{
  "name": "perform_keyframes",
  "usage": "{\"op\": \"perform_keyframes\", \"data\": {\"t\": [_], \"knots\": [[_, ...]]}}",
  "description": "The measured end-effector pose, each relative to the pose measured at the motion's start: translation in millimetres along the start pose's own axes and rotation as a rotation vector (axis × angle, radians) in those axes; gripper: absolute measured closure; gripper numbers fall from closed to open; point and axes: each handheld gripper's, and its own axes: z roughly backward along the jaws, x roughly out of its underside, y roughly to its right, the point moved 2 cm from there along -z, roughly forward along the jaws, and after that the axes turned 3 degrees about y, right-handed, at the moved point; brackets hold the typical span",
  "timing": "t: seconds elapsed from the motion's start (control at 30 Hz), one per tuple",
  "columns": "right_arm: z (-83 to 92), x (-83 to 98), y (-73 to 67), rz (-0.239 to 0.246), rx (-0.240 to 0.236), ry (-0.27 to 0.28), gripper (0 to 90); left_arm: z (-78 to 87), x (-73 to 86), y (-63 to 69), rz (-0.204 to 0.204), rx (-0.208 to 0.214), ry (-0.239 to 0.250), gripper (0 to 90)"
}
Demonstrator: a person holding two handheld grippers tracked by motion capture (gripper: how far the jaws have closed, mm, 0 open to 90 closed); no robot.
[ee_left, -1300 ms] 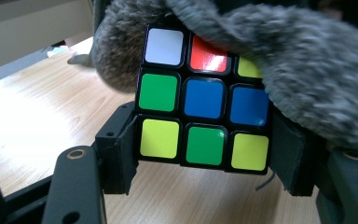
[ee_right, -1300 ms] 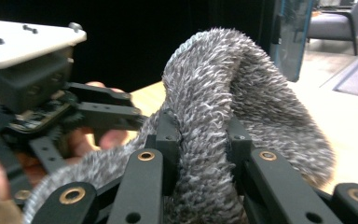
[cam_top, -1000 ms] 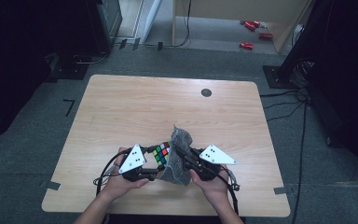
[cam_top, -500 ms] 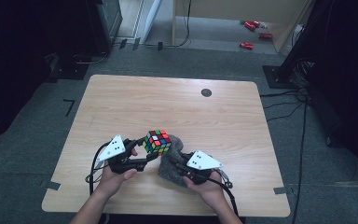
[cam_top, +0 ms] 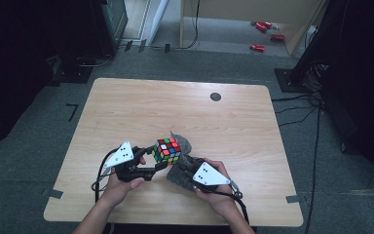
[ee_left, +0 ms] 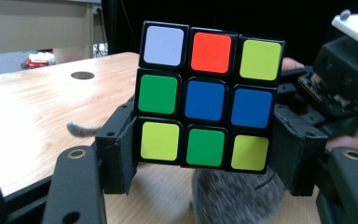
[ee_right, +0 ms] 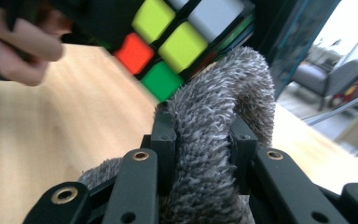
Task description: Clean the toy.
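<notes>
Left gripper (cam_top: 158,164) jaws pinch puzzle cube (cam_top: 166,150), lifted off tabletop (cam_top: 126,112), lower centre. Right gripper (ee_right: 204,140) jaws pinch grey cloth (ee_right: 214,154) beside cube. Both grasped; wiping seemingly remains.

We see the cube (cam_top: 167,150) left of the cloth (cam_top: 184,168). Both sit near the table's (cam_top: 185,107) front edge, between the hands.

I have drawn my right gripper (cam_top: 191,171) down and off the cube (cam_top: 166,150), and the grey cloth (cam_top: 182,170) now droops beside it
</notes>
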Motion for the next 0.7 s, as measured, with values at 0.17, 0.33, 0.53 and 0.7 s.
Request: {"op": "perform_keyframes", "data": {"t": [0.17,0.33,0.53,0.7], "knots": [[-0.7,2.4,-1.7,0.021,-0.011,-0.005,72.2,0.2,-1.5,0.4,0.016,0.009,0.018,35.0],[-7.7,6.7,-16.3,0.082,-0.075,-0.036,71.7,2.3,-1.8,-0.9,0.016,0.003,0.017,34.9],[-2.3,2.4,-6.0,0.064,-0.046,-0.012,71.8,2.2,-1.3,-1.8,0.012,0.004,0.012,35.0],[3.8,-0.7,3.0,0.034,-0.009,0.02,72.0,0.4,0.1,-0.5,0.006,-0.001,-0.001,34.9]]}}
